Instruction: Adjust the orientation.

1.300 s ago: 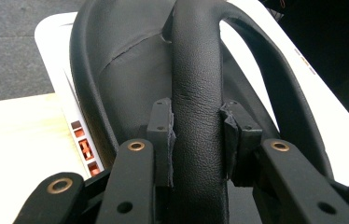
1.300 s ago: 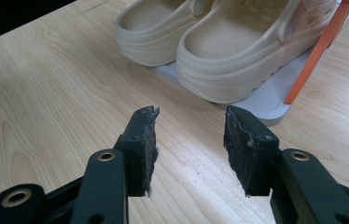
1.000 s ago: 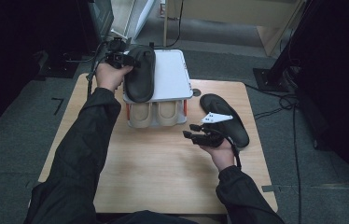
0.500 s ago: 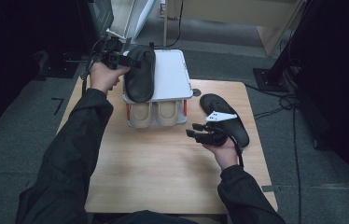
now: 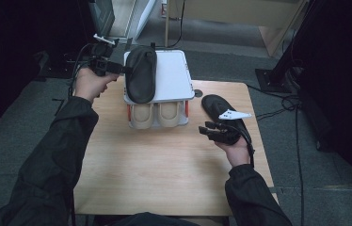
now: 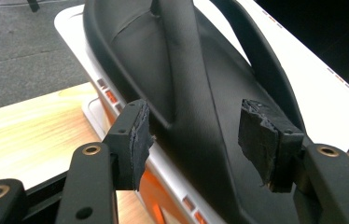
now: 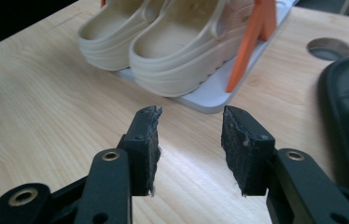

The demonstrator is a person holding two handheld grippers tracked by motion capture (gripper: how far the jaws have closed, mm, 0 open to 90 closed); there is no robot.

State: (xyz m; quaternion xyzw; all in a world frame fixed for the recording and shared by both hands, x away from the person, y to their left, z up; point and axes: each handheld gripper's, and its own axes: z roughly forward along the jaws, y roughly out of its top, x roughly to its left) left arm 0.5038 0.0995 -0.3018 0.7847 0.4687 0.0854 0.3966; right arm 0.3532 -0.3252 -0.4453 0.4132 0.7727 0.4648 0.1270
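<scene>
A black slipper (image 5: 141,73) lies on the white top of a shoe rack (image 5: 176,77). My left gripper (image 5: 119,69) is just left of it. In the left gripper view its jaws (image 6: 193,126) have just been opening; the pads stand wide and clear of the black slipper (image 6: 186,70), whose side shows between them. A second black slipper (image 5: 221,110) lies on the table at the right. My right gripper (image 5: 208,129) hovers beside it, jaws closing a little but apart. In the right gripper view my right gripper (image 7: 189,126) has only bare tabletop between its pads.
Two beige clogs (image 5: 155,114) sit on the rack's lower shelf; the beige clogs (image 7: 177,46) stand beside an orange post (image 7: 249,46). A round hole (image 5: 197,92) is in the wooden table (image 5: 164,174). Cables trail on the floor at the right (image 5: 282,106).
My left gripper has let go of the slipper on the rack and drawn back to the left. The slipper stays on top. My right gripper has shifted slightly toward the other slipper.
</scene>
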